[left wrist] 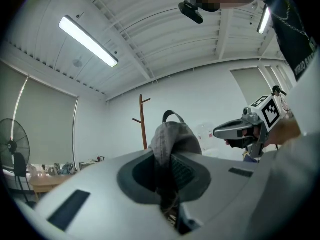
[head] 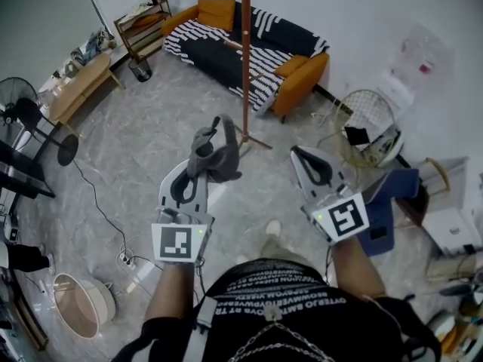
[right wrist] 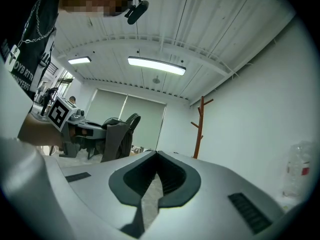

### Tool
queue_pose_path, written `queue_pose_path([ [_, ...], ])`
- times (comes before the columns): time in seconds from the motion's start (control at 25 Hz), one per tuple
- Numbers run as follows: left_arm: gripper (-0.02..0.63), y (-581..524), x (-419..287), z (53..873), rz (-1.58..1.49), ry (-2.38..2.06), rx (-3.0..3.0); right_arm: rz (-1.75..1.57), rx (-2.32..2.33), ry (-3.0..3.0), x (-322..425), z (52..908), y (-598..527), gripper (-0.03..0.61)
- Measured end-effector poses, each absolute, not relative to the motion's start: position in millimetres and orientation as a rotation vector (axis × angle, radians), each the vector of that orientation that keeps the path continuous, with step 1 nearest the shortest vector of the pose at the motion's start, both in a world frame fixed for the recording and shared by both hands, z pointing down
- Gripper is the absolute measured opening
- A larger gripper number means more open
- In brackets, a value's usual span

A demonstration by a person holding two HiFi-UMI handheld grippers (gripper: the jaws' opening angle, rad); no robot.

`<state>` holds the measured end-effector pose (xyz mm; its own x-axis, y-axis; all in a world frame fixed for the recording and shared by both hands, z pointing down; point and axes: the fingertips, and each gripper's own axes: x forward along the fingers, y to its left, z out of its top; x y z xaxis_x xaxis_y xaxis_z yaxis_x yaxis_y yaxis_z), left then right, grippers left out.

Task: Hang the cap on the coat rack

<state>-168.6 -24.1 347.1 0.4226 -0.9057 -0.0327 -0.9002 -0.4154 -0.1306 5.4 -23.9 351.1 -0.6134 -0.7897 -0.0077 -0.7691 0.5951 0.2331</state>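
Two handheld grippers are out in front of the person, both pointing about level across the room. Nearest, the left gripper [head: 202, 170] has its jaws clamped on a grey baseball cap [head: 216, 154]. They pinch the fabric so that the crown and back strap stand up above the jaw tips, and the gripper's own view shows the cloth wedged right between the pads. Just beside it, the right gripper [head: 299, 157] carries nothing; its jaws meet at the tips with only open air beyond them. Past both, on the pale marbled floor [head: 143, 149], stands the wooden coat rack [head: 245, 59]. It is a slim brown pole on splayed feet, and the gripper views show short upward pegs near its top; none has anything on it that I can see. Farther back, an orange sofa with a black-and-white striped cover [head: 226, 47] sits against the wall. By my reading the pick-up is done and the carry is under way: the cap is in hand but well apart from the rack, with open floor between them. What is left is to close in on the pole, lift the cap to a peg, settle it over the tip and let go.
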Motion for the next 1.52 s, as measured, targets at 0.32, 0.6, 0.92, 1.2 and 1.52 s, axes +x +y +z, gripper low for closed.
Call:
queue_pose_path([
  [0.32, 0.012, -39.9, -167.1, 356.0, -0.083, 1.628, -2.526, -0.352, 1.282, -2.749, -2.3, 355.8, -35.6, 0.006],
  [0.6, 0.011, -54.0, -161.9, 366.2, -0.093, 1.641, -2.525, -0.328, 1.281, -2.761, 8.2, 361.6, -53.0, 0.006],
  [0.92, 0.011, -91.7, -155.6, 370.2, -0.111, 1.683, -2.527, -0.305, 1.246, -2.785, 12.4, 365.6, -93.8, 0.006],
  [1.2, 0.012, -90.6, -161.6, 379.9, -0.11, 1.701, -2.507, -0.334, 1.231, -2.793, 8.2, 373.0, -92.9, 0.006],
  [1.52, 0.011, -144.3, -133.2, 364.7, -0.154, 1.749, -2.51, -0.298, 1.209, -2.826, 36.6, 353.4, -143.2, 0.006],
])
